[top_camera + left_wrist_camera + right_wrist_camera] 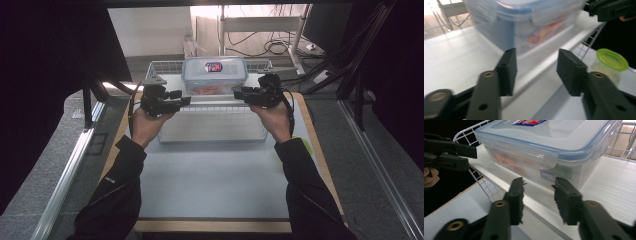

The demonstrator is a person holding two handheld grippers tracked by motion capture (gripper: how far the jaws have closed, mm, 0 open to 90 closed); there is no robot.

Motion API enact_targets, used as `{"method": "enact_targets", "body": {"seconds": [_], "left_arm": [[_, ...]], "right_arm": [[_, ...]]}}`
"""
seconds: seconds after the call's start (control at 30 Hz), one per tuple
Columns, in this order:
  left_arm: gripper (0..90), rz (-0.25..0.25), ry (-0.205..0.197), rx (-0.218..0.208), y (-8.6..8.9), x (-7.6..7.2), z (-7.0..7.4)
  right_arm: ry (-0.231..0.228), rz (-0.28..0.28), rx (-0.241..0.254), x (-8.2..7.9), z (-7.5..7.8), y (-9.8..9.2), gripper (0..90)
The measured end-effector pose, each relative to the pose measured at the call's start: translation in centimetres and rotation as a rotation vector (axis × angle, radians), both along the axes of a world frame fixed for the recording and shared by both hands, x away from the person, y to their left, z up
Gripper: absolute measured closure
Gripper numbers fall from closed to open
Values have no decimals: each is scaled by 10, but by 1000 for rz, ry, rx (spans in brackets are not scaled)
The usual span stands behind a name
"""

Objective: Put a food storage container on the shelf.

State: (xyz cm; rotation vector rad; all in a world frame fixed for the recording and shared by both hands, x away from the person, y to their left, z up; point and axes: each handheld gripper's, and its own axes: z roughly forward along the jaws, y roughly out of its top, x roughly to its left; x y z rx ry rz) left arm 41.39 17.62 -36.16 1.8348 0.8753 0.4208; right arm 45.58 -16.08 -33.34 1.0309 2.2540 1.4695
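Both the left gripper (184, 100) and right gripper (239, 93) are hovering with jaws apart and empty at nine and three o'clock of the stiff, probably slippery lidded container (215, 75) sitting in the wire basket (165, 66), likely best gripped at its side latches.

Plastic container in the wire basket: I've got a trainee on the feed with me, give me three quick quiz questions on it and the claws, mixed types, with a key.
1. True or false: the lid of the plastic container is off.
2. Multiple choice: where do the left claw and right claw stand? A) both clamped on the lid; B) both open, one at each side of the container's near wall; C) both resting on the table.
3. Fill in: in the left gripper view, a round lid of ____ colour lies beyond the wire basket.

Key: 1 false, the lid is on; 2 B; 3 green.
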Motion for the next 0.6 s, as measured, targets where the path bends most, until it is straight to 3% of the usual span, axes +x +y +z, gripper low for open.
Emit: {"method": "enact_targets", "body": {"seconds": [0.23,0.43,0.6], "left_arm": [[270,-35,-5,30,-2,-22,-10],[180,-83,-6,64,-6,-41,-22],[115,-90,-14,76,-8,-56,-33]], "right_arm": [[-22,28,-30,-17,-8,-2,400],[-48,38,-44,-33,-18,-6,299],[-72,44,-60,-46,-29,-10,219]]}}
